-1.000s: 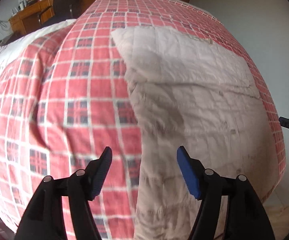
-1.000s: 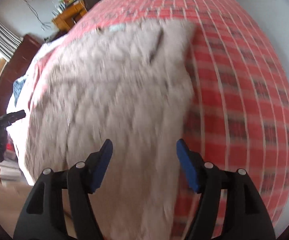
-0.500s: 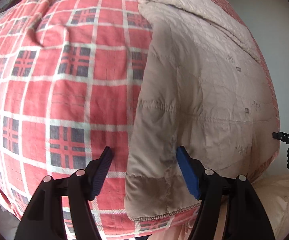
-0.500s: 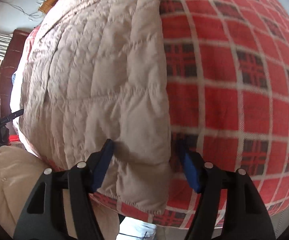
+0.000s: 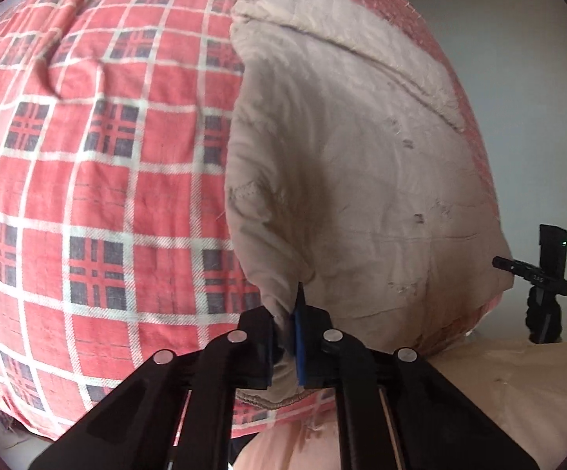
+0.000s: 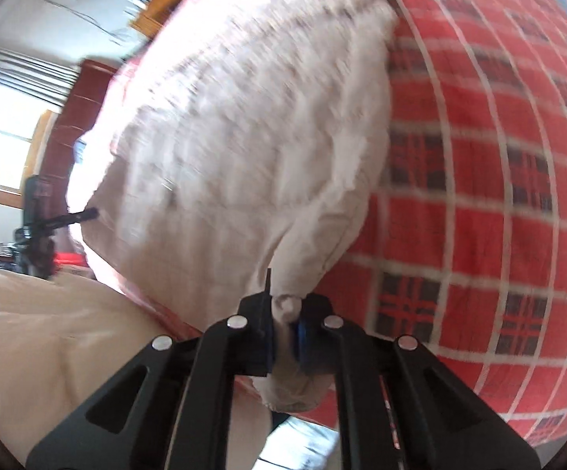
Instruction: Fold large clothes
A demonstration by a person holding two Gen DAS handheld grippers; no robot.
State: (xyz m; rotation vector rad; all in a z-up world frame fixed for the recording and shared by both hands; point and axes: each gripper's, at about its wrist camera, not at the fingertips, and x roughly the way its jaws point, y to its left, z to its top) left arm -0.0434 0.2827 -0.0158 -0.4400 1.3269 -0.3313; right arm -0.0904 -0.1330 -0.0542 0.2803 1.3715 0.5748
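A large beige quilted jacket lies on a bed with a red plaid sheet. My left gripper is shut on the jacket's near left hem corner, and cloth bunches between the blue pads. In the right wrist view the same jacket looks blurred. My right gripper is shut on its near right hem corner, with a wad of fabric squeezed between the fingers. Each gripper shows at the edge of the other's view: the right one and the left one.
The plaid sheet spreads wide on both sides of the jacket. Beige clothing of the person fills the near side by the bed edge. A window and wooden furniture stand far left in the right wrist view.
Both grippers were open over the hem corners half a second ago. Now each has shut on its corner, and the hem is pulled up off the sheet.
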